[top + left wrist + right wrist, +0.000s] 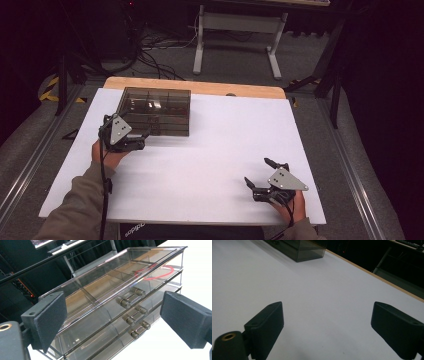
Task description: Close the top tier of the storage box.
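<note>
- Drawers (pixel 125 315) of a smoky clear organiser (pixel 155 111) are what the work turns on; the box stands at the far left of the white table (pixel 210 160), its front toward the person.
- Three drawers are stacked one above the other, each with a bar handle on two studs: top handle (pixel 130 298), middle handle (pixel 136 315), bottom handle (pixel 139 330).
- All three fronts look flush with the frame in the left gripper view, so by my reading no drawer is pulled out at this moment (whether one was opened and shut, the pictures cannot say).
- A red loop (pixel 155 273), perhaps a band or cord, lies in a right-hand compartment of the top drawer; the other compartments look bare as far as the tinted plastic lets me tell.
- Left gripper (pixel 113 322) is released: its jaws stand wide apart, the handles lie ahead between them, and neither pad touches anything.
- In the high view that left gripper (pixel 131 141) sits just in front of the box's near left corner, close but apart from it.
- Right gripper (pixel 327 327) is also spread wide and grasps nothing, over bare table.
- It rests near the table's near right corner (pixel 267 180), well apart from the box, and seems to have no part in the job just now.
- Left to do, as I judge it: either close on a handle and pull a drawer, or, if the drawers are meant to end shut, nothing beyond backing away.
</note>
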`<state>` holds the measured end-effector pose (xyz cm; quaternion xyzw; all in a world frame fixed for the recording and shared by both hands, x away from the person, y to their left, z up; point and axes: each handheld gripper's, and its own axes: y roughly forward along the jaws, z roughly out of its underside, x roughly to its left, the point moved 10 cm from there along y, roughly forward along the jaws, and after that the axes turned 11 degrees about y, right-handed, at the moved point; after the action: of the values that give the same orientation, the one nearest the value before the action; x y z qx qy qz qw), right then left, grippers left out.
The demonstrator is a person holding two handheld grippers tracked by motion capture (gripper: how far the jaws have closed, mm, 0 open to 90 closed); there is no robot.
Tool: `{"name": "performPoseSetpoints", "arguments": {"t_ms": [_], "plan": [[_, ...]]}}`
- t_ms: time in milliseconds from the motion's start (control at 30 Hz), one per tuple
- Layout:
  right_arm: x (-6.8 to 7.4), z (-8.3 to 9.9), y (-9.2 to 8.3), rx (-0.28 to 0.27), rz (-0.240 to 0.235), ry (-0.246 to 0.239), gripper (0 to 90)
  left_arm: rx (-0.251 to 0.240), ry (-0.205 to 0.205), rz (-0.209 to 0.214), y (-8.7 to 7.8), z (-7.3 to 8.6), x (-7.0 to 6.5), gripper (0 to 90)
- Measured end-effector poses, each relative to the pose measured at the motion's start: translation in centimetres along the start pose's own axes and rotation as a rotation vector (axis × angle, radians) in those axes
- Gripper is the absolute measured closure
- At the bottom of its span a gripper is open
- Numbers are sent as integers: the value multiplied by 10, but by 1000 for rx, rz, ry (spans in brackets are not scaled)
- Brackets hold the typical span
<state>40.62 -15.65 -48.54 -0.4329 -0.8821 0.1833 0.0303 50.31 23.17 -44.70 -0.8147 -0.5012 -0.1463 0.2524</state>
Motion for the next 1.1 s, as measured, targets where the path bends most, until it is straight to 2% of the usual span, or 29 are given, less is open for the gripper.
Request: {"name": "performPoseSetpoints", "arguments": {"t_ms": [100,200,233,600,833,967,1100], "plan": [[0,0,0,-2,0,0,119,-3,-3,18,0,-1,-3,82],[0,-1,0,-4,2,-1,119,-4,12,29,0,-3,-5,82],[0,-1,0,-6,3,0,119,-4,4,41,-1,-3,-7,82],[1,-1,0,-5,1,-1,119,-24,16,75,-5,-12,-16,89],[1,-1,0,-7,3,-1,119,-41,24,119,-5,-18,-27,86],[2,-1,0,-2,1,-3,119,-46,37,115,-6,-21,-31,86],[1,0,1,-1,2,0,119,-60,35,133,-8,-24,-36,89]]}}
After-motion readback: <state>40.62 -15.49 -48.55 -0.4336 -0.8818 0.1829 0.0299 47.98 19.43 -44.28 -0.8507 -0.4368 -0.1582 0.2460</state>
